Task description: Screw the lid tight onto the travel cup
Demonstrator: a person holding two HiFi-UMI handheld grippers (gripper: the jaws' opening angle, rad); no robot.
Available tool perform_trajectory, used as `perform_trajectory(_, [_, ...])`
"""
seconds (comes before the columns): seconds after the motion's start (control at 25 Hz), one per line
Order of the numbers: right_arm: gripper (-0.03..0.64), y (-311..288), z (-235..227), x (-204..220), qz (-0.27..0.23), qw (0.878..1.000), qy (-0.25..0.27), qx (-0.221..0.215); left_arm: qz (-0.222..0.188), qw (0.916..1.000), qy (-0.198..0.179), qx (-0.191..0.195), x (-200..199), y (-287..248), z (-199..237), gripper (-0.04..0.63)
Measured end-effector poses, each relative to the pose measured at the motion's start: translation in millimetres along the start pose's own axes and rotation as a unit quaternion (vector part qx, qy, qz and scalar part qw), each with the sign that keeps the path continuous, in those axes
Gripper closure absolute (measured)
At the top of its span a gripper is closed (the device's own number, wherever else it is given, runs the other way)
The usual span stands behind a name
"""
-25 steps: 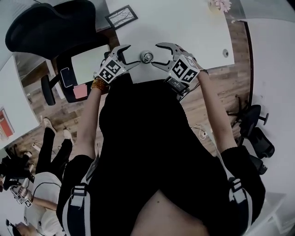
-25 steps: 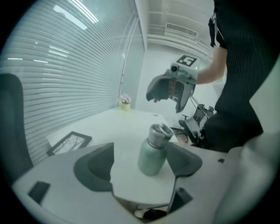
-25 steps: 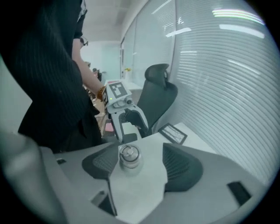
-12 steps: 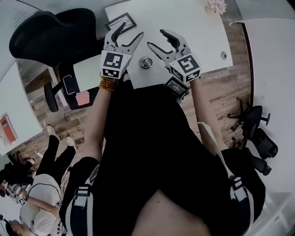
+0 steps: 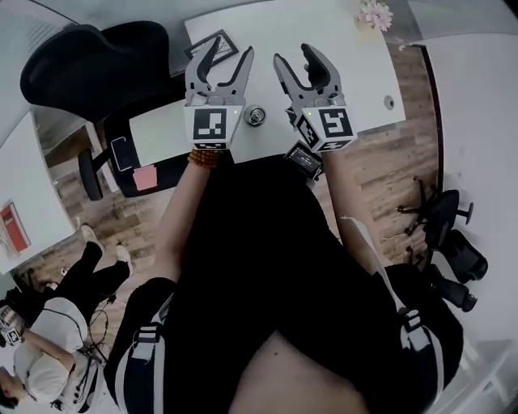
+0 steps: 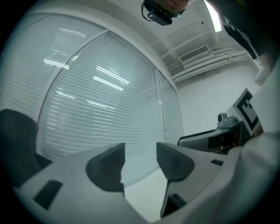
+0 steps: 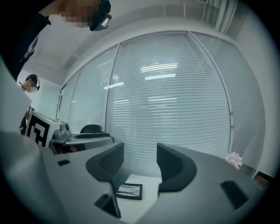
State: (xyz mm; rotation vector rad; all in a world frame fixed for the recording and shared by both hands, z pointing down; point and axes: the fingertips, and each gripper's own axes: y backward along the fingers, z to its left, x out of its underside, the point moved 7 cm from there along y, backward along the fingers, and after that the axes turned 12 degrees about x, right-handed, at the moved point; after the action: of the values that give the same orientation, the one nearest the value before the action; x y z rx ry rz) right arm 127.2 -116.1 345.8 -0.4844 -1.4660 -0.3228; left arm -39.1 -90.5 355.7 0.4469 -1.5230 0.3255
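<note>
free: bare table (image 5: 364,61) right of travel cup (image 5: 255,116) | obstacles: picture frame (image 7: 130,191) far left, flower (image 5: 375,14) far corner

No readable words, brands or numbers, only black-and-white square code markers on the cubes of the left gripper (image 5: 229,57) and right gripper (image 5: 295,58), print on the red card (image 5: 10,227) too small to read

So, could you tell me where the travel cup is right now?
In the head view, the travel cup stands on the white table by its near edge, between the left gripper and the right gripper, held by neither.
</note>
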Motion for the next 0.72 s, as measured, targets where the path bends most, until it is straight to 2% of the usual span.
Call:
perform_trajectory(0.4, [0.471, 6, 15, 0, -0.017, 0.999, 0.029, 0.016, 0.013, 0.9998, -0.018, 0.002, 5, 12, -11, 0.489])
perform_trajectory(0.44, [0.486, 7, 13, -1, -0.021, 0.999, 0.031, 0.021, 0.013, 0.9998, -0.018, 0.001, 5, 13, -11, 0.502])
perform_trajectory(0.52, [0.564, 10, 7, -2, -0.024, 0.999, 0.027, 0.034, 0.015, 0.9997, -0.019, 0.002, 6, 15, -12, 0.531])
perform_trajectory(0.72, [0.615, 14, -2, 0, -0.017, 0.998, 0.02, 0.06, 0.009, 0.9997, -0.021, 0.007, 8, 19, -14, 0.56])
